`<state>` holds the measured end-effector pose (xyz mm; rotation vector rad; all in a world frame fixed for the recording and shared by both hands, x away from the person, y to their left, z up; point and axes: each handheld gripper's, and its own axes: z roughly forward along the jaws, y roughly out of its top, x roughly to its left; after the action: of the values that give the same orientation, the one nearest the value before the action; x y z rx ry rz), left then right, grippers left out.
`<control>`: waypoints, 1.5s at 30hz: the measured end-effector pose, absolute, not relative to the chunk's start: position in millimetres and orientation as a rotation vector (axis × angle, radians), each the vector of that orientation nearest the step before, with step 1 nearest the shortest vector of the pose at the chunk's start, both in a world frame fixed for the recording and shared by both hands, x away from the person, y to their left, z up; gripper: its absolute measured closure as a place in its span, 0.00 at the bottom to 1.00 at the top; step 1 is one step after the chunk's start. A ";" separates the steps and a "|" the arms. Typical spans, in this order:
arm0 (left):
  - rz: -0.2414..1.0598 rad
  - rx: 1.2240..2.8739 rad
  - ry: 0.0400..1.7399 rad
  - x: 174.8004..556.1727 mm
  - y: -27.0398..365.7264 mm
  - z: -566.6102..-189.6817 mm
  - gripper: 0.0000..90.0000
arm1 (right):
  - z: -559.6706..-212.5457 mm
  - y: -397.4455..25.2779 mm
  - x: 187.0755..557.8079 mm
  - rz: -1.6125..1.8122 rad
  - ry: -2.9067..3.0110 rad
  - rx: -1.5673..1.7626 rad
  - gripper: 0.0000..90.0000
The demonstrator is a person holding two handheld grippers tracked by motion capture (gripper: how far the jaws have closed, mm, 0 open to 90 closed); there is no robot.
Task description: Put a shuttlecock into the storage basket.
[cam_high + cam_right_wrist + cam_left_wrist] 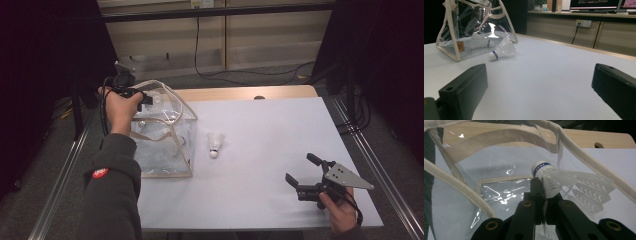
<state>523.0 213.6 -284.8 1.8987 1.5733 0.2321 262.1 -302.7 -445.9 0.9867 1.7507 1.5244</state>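
The right gripper [539, 92] has its two black jaws spread wide over the white table [554, 75]. A shuttlecock [502, 49] lies on its side just beside the clear bag [474, 27], cork end toward the camera. A second shuttlecock [481, 42] lies inside that bag. Beyond the bag runs a wooden wall with a socket [584, 23].

In the left gripper view the blue band round the shuttlecock [564, 180] cork reads "PEAK" in white, at about 12 o'clock from the jaws; the brown tag [460, 46] on the bag [454, 37] and the red patch [100, 173] on the sleeve [112, 190] are too small to read.
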 end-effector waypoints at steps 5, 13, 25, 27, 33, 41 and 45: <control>0.252 1.894 1.563 523.4 214.3 -285.5 0.89 | -445.8 -303.0 261.5 1.524 1.753 0.990 0.00; 0.233 1.879 1.531 520.2 215.6 -283.0 0.76 | -445.8 -302.7 261.5 1.523 1.751 0.986 0.00; 0.156 1.867 1.477 511.3 212.0 -274.7 0.64 | -445.4 -302.0 261.7 1.522 1.750 0.986 0.00; 0.159 1.868 1.448 509.3 211.8 -272.8 0.61 | -445.3 -301.8 261.8 1.523 1.747 0.985 0.00; 0.124 1.870 1.428 503.5 207.3 -268.9 0.59 | -444.8 -301.8 261.6 1.523 1.748 0.982 0.00; 0.083 1.886 1.394 497.3 199.5 -267.1 0.51 | -444.5 -301.8 261.5 1.523 1.750 0.979 0.00; 0.073 1.870 1.386 494.7 195.2 -267.9 0.47 | -444.4 -301.7 261.5 1.521 1.749 0.976 0.00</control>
<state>494.7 195.2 -267.9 1.8704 1.3861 0.0733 261.5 -301.7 -444.4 0.9756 1.7488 1.5214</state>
